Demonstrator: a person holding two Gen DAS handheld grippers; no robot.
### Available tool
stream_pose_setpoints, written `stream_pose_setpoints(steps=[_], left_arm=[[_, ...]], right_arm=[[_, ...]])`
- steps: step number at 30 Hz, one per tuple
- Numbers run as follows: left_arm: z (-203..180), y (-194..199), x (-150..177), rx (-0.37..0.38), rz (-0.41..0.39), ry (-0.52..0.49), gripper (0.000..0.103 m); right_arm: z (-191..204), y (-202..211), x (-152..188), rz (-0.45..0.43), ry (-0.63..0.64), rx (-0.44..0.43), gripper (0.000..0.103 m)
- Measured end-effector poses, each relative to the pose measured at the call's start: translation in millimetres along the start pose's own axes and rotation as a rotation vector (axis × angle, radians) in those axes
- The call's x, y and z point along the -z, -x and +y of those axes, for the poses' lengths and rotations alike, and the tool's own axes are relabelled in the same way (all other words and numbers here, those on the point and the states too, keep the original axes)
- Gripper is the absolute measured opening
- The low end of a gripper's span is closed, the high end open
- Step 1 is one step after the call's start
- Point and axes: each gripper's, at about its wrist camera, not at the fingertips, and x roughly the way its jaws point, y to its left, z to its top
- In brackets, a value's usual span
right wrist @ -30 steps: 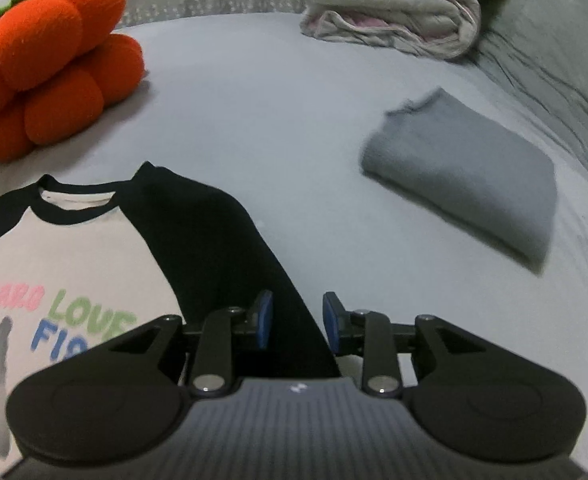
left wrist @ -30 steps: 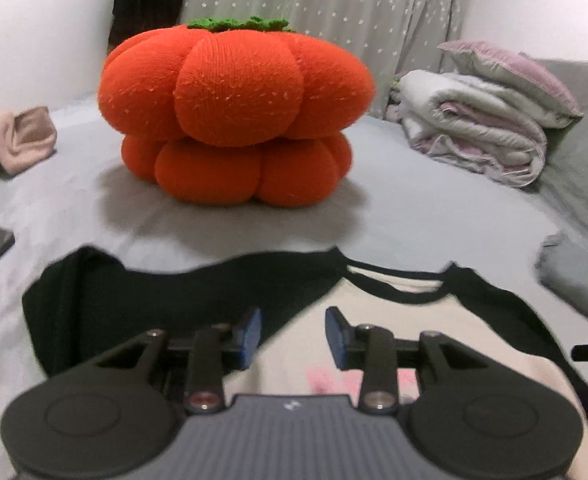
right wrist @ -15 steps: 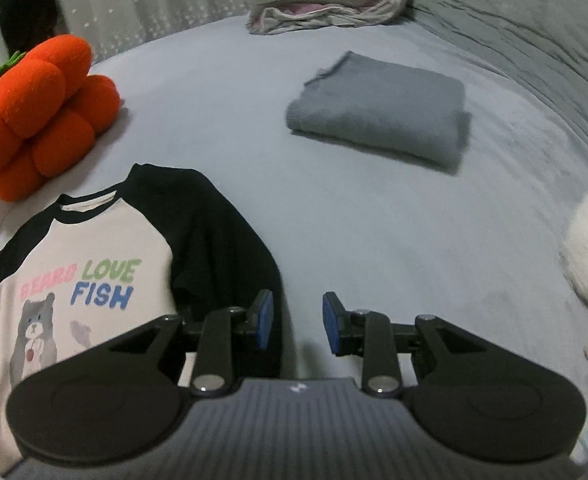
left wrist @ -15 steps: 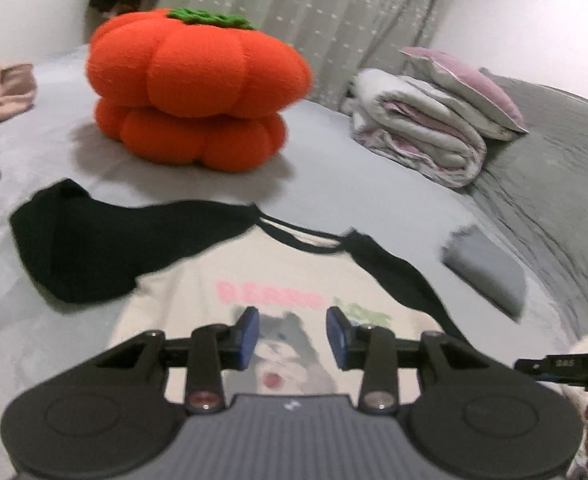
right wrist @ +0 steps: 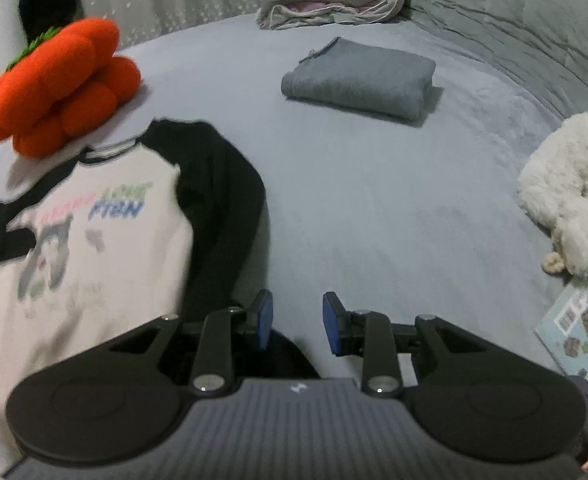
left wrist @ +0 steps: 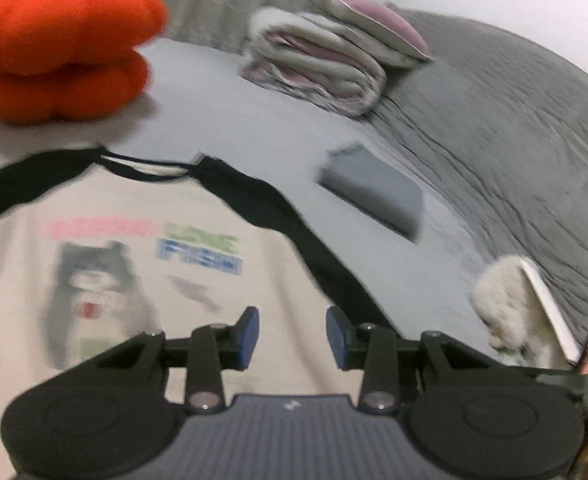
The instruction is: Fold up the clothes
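Cream with black sleeves, the shirt (right wrist: 106, 240) lies spread flat, print up, on the left near part of the grey bed (right wrist: 374, 208). Both tongs hang above it with blue pads parted and nothing between them: the left tongs (left wrist: 293, 338) over the shirt's body, the right tongs (right wrist: 293, 322) over the right sleeve's edge. Far off sit an orange pumpkin cushion (right wrist: 62, 84) and a folded grey garment (right wrist: 358, 78).
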Motion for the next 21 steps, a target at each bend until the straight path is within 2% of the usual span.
stream_pose_setpoints(steps=[7, 11, 14, 15, 16, 18, 19, 21], left_arm=[[-53, -43, 2, 0.08, 0.116, -0.068, 0.038], [-78, -72, 0, 0.073, 0.184, -0.109, 0.037], [-89, -94, -2, 0.038, 0.227, -0.113, 0.035], [-90, -101, -3, 0.022, 0.243, -0.107, 0.03], [-91, -107, -4, 0.004, 0.258, -0.1, 0.016], [-92, -117, -6, -0.029, 0.279, -0.086, 0.003], [-93, -119, -7, -0.041, 0.278, -0.08, 0.0], [-93, -122, -9, -0.061, 0.268, -0.069, 0.0]], right_arm=[[-6, 2, 17, 0.062, 0.051, -0.116, 0.031], [-6, -4, 28, 0.107, 0.101, -0.126, 0.031], [-4, -7, 34, 0.105, 0.14, -0.116, 0.022], [-3, -6, 35, 0.101, 0.155, -0.113, 0.012], [-2, -5, 36, 0.099, 0.167, -0.12, 0.004], [-3, -3, 38, 0.091, 0.181, -0.126, 0.002], [-4, 0, 39, 0.081, 0.188, -0.123, 0.002], [-8, 7, 40, 0.054, 0.193, -0.105, 0.0]])
